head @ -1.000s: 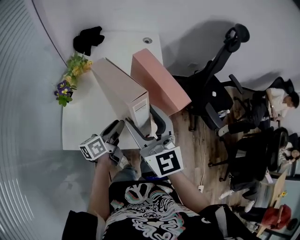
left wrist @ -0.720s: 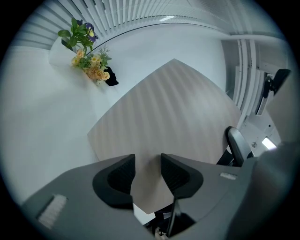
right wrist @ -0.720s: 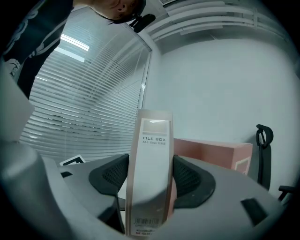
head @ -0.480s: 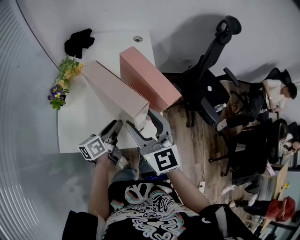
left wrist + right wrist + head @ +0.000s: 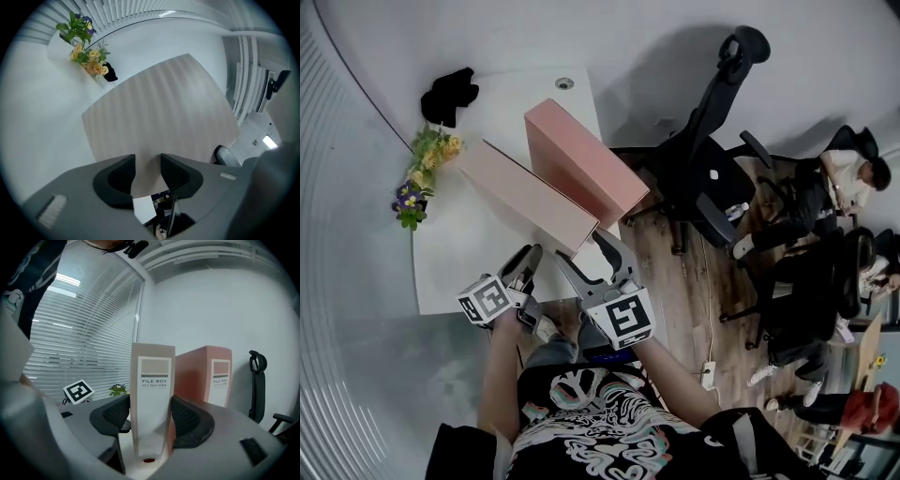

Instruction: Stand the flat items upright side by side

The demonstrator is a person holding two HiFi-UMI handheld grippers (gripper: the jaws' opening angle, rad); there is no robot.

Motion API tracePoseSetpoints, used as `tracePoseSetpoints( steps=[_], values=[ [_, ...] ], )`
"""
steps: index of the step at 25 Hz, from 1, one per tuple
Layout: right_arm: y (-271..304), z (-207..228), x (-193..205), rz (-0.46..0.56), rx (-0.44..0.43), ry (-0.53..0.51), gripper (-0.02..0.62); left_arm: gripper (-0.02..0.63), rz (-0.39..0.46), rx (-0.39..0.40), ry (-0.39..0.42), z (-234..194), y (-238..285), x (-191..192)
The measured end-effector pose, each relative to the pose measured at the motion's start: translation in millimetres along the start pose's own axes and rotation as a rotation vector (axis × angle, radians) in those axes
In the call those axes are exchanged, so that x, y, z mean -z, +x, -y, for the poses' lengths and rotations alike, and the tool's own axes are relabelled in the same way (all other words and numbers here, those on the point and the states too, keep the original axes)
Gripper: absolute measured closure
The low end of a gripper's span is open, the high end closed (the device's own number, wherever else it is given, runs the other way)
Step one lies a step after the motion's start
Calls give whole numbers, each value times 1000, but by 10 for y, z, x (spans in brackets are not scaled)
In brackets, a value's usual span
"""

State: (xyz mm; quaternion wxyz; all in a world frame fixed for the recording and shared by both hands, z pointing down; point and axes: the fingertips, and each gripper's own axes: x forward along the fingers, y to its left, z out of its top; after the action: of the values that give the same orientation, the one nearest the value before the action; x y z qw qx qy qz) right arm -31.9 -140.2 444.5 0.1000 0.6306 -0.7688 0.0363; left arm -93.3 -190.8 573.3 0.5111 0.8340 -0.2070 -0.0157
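**Two file boxes upright on a white table (image 5: pixel 455 267), shown from the head and from each gripper.** The beige box (image 5: pixel 525 192) stands on its long narrow edge and runs from the near right of the table toward the far left. The pink box (image 5: pixel 581 159) stands just beside it on the right and parallel to it. Their broad faces are close, though whether they touch cannot be told, and the side-by-side row appears formed.

The right gripper (image 5: pixel 581 246) meets the near end of the beige box. Its jaws straddle the labelled spine low down, one pad against each broad side, and have just been closing onto it. This pinch probably steadies the tall, thin box or squares it with its neighbour, since so slim a base tips sideways easily.

The left gripper (image 5: pixel 528 255) hovers at the near edge of the table, left of the beige box and apart from it. Its jaws are partly spread with nothing between the pads. It faces the box's broad left side, likely to brace that face should the box lean.

Flowers (image 5: pixel 422 169) and a dark object (image 5: pixel 448 92) lie at the far left, well apart from both boxes
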Motion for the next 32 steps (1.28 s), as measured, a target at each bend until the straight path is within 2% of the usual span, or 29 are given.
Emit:
tracePoseSetpoints(
  steps=[3,10,17,32],
  values=[
    [-40,13,0,-4,-9,-13,323,453,2,-3,-5,16,9,6],
    [-122,21,83,-21,-20,-2,341,453,22,7,-75,27,-21,2],
    [-138,44,67,-24,-26,6,336,453,2,-16,-75,-63,13,11],
    [-199,129,79,-31,5,7,339,463,-33,5,-83,6,166,63]
  ],
)
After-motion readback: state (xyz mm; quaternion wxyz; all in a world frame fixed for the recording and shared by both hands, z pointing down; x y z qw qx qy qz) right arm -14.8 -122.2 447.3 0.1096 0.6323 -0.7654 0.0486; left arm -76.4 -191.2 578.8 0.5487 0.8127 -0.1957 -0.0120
